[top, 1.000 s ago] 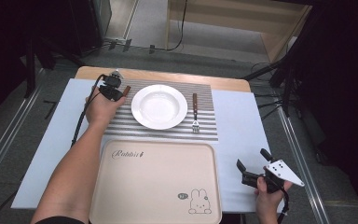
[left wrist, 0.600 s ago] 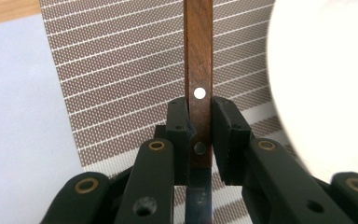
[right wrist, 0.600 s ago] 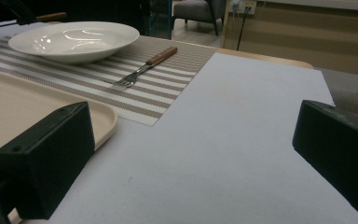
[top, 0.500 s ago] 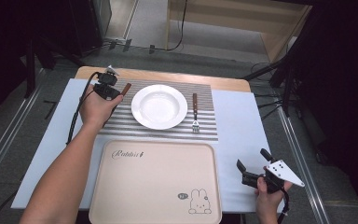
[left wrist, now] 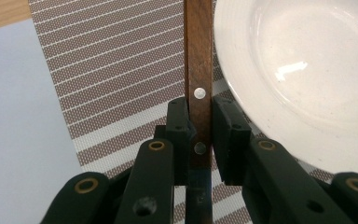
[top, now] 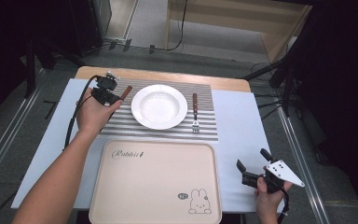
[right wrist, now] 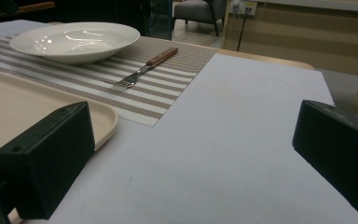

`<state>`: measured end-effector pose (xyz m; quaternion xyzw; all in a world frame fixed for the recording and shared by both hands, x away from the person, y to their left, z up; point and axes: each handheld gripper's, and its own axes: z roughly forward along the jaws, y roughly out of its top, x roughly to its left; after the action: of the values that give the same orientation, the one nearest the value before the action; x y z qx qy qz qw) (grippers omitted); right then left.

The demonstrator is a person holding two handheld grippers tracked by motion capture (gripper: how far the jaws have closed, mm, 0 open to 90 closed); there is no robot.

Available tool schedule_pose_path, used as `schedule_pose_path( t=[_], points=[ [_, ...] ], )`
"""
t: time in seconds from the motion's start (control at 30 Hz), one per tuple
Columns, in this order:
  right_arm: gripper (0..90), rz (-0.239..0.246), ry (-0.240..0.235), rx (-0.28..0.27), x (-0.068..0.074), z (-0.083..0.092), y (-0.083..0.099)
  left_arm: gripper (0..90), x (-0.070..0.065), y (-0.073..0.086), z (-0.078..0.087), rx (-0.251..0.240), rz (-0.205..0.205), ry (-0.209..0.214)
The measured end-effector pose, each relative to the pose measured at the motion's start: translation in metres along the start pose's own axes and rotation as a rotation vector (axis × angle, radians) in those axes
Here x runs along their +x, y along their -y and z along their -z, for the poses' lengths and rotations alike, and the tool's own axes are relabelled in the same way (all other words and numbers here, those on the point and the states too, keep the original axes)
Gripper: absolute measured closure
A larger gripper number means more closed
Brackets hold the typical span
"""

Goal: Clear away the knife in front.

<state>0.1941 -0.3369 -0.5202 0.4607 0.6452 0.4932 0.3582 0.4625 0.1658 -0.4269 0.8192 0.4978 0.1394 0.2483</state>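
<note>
A: Left tongs point(top: 113, 97) sat at the far left of the striped mat point(top: 121, 123), just beside the plate point(top: 159, 106). Clamped on what?

B: On a knife point(left wrist: 199, 70). The left gripper view showed both pads pressed against its brown wooden handle, two rivets visible, a dark blade stub running down between the jaws toward the camera. The handle pointed away from the tongs, its far part alongside the plate rim.

A: Touching the plate?

B: Could not tell. In that view the handle overlapped the rim edge; from above, the handle tip point(top: 127, 91) stood just left of the plate, near it. Whether the knife was lifted clear of the mat, I could not tell either.

A: Right tongs point(top: 253, 166)?

B: Apart, nothing between them. They were held low at the near right corner of the worktop point(top: 242, 121), over its pale blue sheet, well apart from the plate. The right gripper view looked between two wide-set black pads across bare sheet toward the mat.

A: Other things noted?

B: A fork point(top: 195, 112) lay on the mat just right of the plate, wooden handle away from the person, tines toward the tray point(top: 154, 182). The tray, beige with a rabbit print, lay on the near side of the mat, its far edge close to the mat's edge. Plate white, deep.
</note>
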Motion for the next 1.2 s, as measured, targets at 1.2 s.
schedule_pose_path(
  t=[1.2],
  points=[
    [0.0,0.004,0.005,-0.002,0.0,0.001,0.0,75.9,-0.045,0.052,0.043,-0.057,-0.098,0.134]
  ],
)
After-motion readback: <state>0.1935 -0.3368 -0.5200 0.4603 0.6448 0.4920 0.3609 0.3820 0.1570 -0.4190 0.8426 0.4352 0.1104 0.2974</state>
